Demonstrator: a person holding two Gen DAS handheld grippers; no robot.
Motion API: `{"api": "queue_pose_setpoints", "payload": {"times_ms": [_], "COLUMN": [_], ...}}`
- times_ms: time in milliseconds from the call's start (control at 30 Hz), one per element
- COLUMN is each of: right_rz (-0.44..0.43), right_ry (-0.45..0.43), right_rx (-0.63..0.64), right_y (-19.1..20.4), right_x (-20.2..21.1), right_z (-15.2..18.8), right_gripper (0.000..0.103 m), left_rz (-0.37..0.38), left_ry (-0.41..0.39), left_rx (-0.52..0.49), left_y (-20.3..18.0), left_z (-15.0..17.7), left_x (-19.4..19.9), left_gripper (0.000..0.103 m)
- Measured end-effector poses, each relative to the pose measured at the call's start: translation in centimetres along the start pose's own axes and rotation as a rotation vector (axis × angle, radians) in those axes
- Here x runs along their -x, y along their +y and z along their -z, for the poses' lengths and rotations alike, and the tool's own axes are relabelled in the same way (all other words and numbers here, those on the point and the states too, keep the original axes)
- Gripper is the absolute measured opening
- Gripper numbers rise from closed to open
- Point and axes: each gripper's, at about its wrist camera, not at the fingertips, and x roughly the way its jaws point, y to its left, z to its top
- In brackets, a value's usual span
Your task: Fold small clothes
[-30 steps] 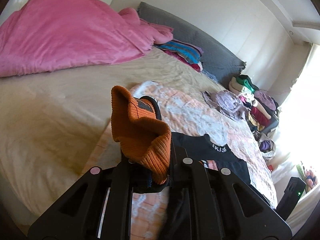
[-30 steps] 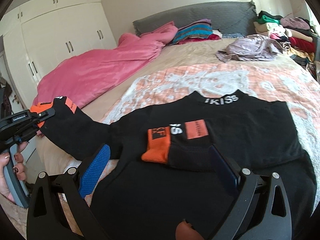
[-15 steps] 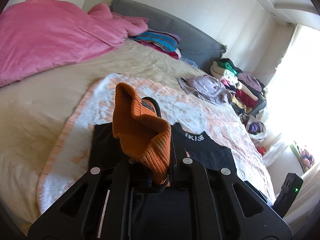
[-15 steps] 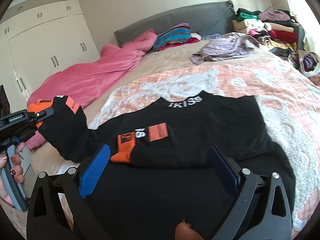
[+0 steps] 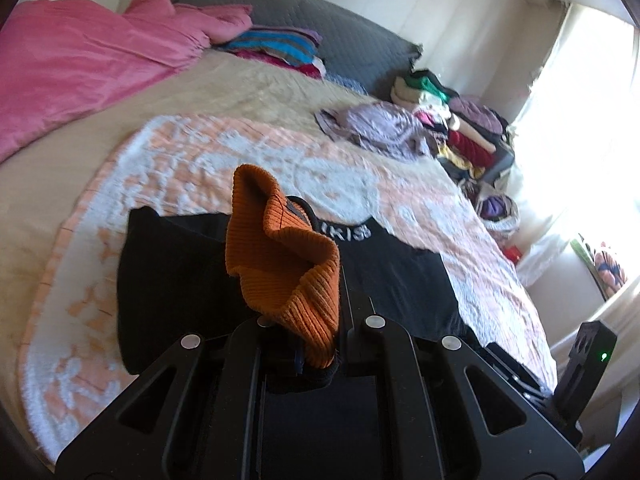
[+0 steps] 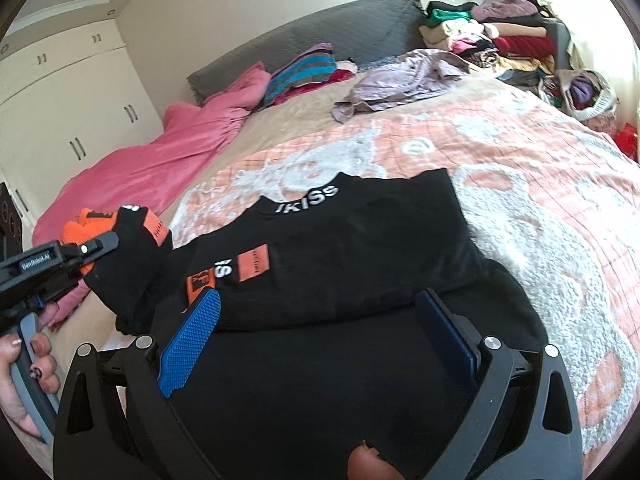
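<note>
A black sweatshirt (image 6: 360, 240) is lying flat on the peach-and-white blanket (image 6: 540, 208), its far sleeve already lying folded across the chest with an orange ribbed cuff (image 6: 200, 282) and an orange patch (image 6: 253, 268) showing. The left gripper (image 5: 320, 344) is pinching the other sleeve's orange knit cuff (image 5: 280, 256) tight between its closed jaws and holding it raised above the sweatshirt's near-left edge, so the black sleeve (image 6: 132, 268) is hanging down from it. The right gripper (image 6: 320, 340) is hovering over the sweatshirt's lower half with its blue textured pads (image 6: 192, 340) spread wide, gripping nothing. White lettering reading "IKISS" is running along the sweatshirt's collar (image 6: 308, 200), and the left tool is bearing a small white label that looks like "GenRobot.AI". Beyond the sweatshirt a crumpled lilac garment (image 6: 404, 80) is lying near the grey quilted headboard (image 6: 320, 40), a striped pillow (image 6: 300, 76) and pink duvet (image 6: 160, 160) are sitting to its left, and a heap of clothes (image 6: 500, 44) is piling up at its far right.
</note>
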Motion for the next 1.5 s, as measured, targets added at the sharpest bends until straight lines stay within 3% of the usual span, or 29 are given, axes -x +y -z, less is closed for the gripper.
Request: {"api": "queue_pose_setpoints", "payload": {"times_ms": [267,500,667,800,900,1067,1133,1200,1267,1300,1333,1400,1433,1500], "right_rz": [0.081,0.102,0.11,0.099,0.076,0.0,-0.036,-0.074,-0.043,-0.047,-0.05,-0.05,-0.072,-0.091], "right_ry": [-0.02,-0.028,-0.032,-0.02,0.014,0.091,0.146,0.177,0.22,0.23,0.248,0.253,0.245,0.206], "right_rx": [-0.044,-0.127,-0.16,-0.163,-0.131,-0.015,0.034,0.06,0.079,0.085,0.091,0.102,0.102,0.114], "right_y": [-2.3,-4.7,-5.9,-6.1,-5.1,-1.4,0.4,1.4,2.4,2.7,3.0,3.6,3.9,4.7], "right_x": [0.2,0.3,0.4,0.1,-0.9,-3.7,-5.7,-7.1,-9.2,-9.9,-10.7,-11.4,-11.4,-10.5], "right_z": [-0.1,0.0,0.1,0.2,0.3,0.3,0.2,0.0,0.0,0.1,0.2,0.3,0.2,-0.4], "right_gripper": [0.098,0.098,0.098,0.098,0.098,0.097,0.084,0.082,0.078,0.067,0.046,0.021,0.014,0.013], "left_rz": [0.023,0.074,0.119,0.133,0.094,-0.028,-0.056,-0.072,-0.078,-0.083,-0.088,-0.087,-0.088,-0.098], "left_ry": [0.089,0.165,0.193,0.186,0.153,0.079,0.055,0.039,0.029,0.024,0.02,0.009,0.004,-0.009], "left_rx": [-0.038,-0.054,-0.07,-0.065,-0.058,-0.057,-0.053,-0.04,-0.014,-0.003,0.01,0.036,0.048,0.06], "left_y": [-1.6,-2.8,-3.7,-3.5,-2.7,-0.7,0.1,0.9,2.0,2.5,2.9,3.9,4.4,5.0], "left_z": [1.4,2.9,3.6,3.7,3.3,2.4,2.0,1.8,1.6,1.6,1.6,1.3,1.2,0.9], "left_x": [-4.0,-6.8,-7.6,-7.3,-6.6,-4.5,-3.6,-3.0,-2.2,-1.9,-1.7,-1.0,-0.6,-0.1], "left_gripper": [0.005,0.009,0.045,0.057,0.063,0.084,0.089,0.091,0.091,0.092,0.092,0.092,0.092,0.092]}}
